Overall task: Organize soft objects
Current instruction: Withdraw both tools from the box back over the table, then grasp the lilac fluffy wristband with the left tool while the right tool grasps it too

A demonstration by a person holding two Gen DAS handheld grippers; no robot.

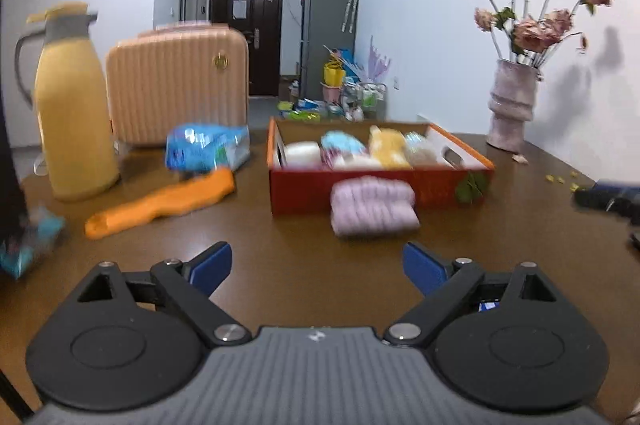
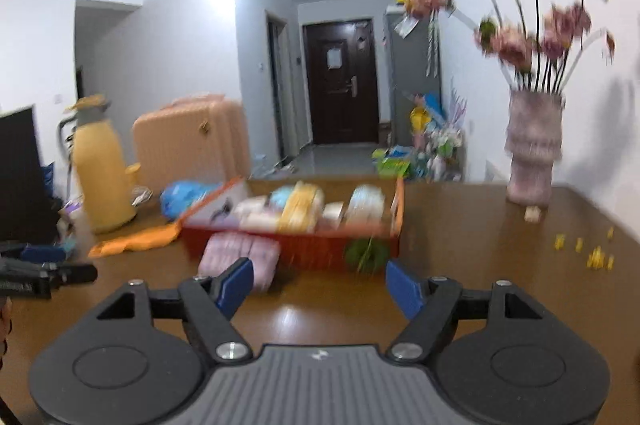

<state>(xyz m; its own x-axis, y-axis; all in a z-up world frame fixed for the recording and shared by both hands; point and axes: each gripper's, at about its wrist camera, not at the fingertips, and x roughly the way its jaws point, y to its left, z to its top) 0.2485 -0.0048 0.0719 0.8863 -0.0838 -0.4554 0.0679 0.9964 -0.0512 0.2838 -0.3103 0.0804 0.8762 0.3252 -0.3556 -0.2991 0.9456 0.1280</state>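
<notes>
Both views are smeared with motion blur, but the red box (image 1: 376, 191) sits plain in the middle of the brown table (image 1: 280, 257), packed with rolled soft bundles (image 1: 360, 151) in white, teal, yellow and pale tones — exactly what each one is, hard to call through the blur. Right against the box's near wall lies a folded pink cloth (image 1: 374, 205), touching it, resting on the table. Left of the box, an orange sock (image 1: 160, 203) stretches flat across the wood, and just behind that sock a blue plastic packet (image 1: 206, 147) is slumped. Further left of the box stands a yellow jug (image 1: 74, 105) with a peach suitcase (image 1: 178, 85) beside it. Right of the box, well apart, a pink vase (image 1: 512, 107) holds faded roses. The left gripper (image 1: 317, 265) hangs above the table short of the pink cloth, fingers spread wide, nothing between them. The right gripper (image 2: 319, 283) is spread too and empty, its left finger (image 2: 236, 283) overlapping the pink cloth (image 2: 240, 253) in view, near the box's (image 2: 304, 251) front wall
</notes>
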